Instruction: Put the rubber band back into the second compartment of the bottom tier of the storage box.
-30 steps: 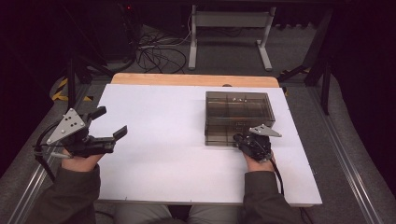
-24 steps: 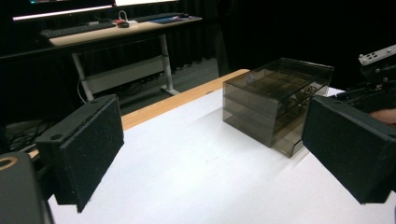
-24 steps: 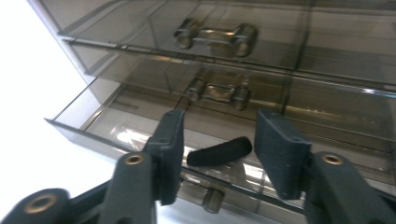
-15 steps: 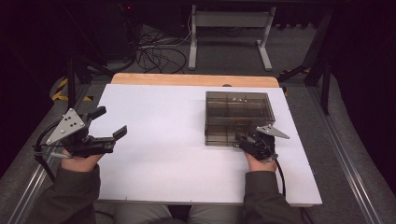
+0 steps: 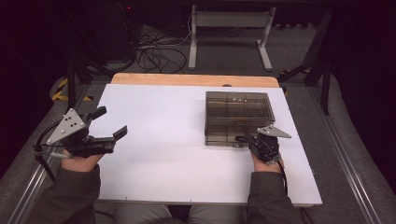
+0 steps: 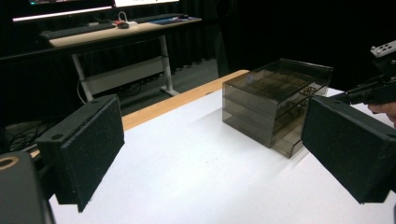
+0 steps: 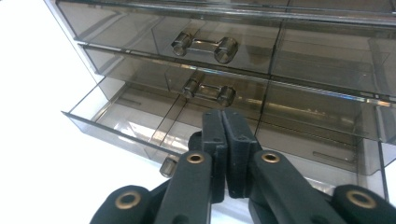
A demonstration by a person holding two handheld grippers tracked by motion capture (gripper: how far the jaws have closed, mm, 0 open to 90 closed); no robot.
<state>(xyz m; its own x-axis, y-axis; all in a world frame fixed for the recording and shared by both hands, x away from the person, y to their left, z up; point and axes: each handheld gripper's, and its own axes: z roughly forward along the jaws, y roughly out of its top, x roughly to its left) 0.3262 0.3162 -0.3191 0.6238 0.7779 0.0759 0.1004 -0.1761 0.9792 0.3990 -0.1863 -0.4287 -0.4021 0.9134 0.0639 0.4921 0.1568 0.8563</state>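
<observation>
Right gripper (image 7: 223,154) has eased back from the organizer (image 5: 238,116), jaws clamped on the bottom drawer's (image 7: 140,126) handle, so it's sliding open. Left gripper (image 5: 109,125) jaws apart.

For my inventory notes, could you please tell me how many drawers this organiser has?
3: the top drawer and middle drawer are shut, and the bottom drawer is pulled partly out, with the right tongs closed at its handle.

I'm seeing a smoky, see-through brown drawer organizer (image 5: 237,117) right ahead of my black right gripper (image 7: 223,122), its drawer handles (image 7: 204,46) clear. My left gripper (image 6: 210,154) has speckled black pads (image 6: 91,149); beneath it, a plain white tabletop (image 5: 159,135).
</observation>
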